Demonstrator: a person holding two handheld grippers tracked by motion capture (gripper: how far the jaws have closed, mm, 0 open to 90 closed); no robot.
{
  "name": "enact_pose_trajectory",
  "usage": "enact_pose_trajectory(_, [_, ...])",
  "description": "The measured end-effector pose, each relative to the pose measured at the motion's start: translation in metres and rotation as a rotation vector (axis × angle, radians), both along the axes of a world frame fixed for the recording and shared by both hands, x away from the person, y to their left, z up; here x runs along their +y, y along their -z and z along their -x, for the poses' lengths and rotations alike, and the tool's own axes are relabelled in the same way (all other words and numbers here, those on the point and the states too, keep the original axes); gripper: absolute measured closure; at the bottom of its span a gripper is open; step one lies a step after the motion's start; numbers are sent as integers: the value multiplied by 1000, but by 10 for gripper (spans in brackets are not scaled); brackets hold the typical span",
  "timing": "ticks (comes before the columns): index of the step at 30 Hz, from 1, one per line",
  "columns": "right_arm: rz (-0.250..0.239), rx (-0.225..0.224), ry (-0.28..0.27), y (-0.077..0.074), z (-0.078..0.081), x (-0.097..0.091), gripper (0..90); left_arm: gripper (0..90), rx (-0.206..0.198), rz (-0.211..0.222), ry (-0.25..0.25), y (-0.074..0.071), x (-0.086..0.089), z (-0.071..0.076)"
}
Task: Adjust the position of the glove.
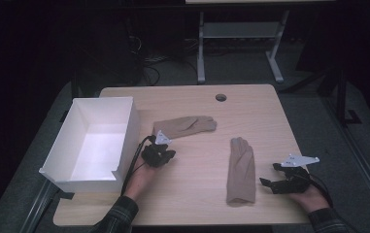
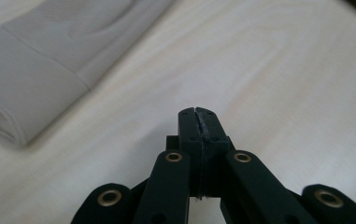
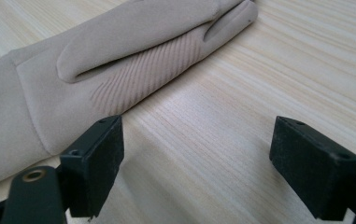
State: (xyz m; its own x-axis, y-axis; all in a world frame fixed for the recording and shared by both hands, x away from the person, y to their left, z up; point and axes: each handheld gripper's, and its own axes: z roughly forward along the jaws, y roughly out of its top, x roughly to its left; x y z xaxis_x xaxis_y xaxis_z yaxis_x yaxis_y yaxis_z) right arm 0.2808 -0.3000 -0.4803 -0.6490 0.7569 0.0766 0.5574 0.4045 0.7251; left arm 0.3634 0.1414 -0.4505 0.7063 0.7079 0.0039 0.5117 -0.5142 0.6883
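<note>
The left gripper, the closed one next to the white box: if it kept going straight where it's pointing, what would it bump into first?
Probably bare table. The left gripper, jaws shut and empty, aims just past the cuff of the farther glove, which lies off to one side of its line. Depth is hard to judge, so it might graze it.

I can read no writing, label, brand mark or number anywhere: not on my tools, nor on the things lying near them.
</note>
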Motion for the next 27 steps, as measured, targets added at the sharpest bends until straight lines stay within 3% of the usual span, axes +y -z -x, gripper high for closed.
enact_pose_trajectory(6, [16, -16, -7, 1, 2, 2, 159, 897, -28, 24, -61, -8, 0, -29])
enact_pose_trajectory(12, [33, -20, 1, 1, 2, 4, 137, 897, -50, 21, -107, -4, -5, -56])
enact_pose_trajectory(15, [33, -22, 0, 2, 2, 4, 137, 897, -59, 34, -115, -5, -4, -63])
enact_pose_trajectory(22, [33, -19, 3, 1, 2, 5, 134, 897, -63, -15, -119, -2, -8, -76])
enact_pose_trajectory(24, [33, -20, 3, 1, 2, 5, 134, 897, -51, -9, -129, 2, -8, -78])
enact_pose_trajectory(27, [33, -21, 3, 2, 2, 5, 134, 897, -30, -34, -131, 10, -9, -81])
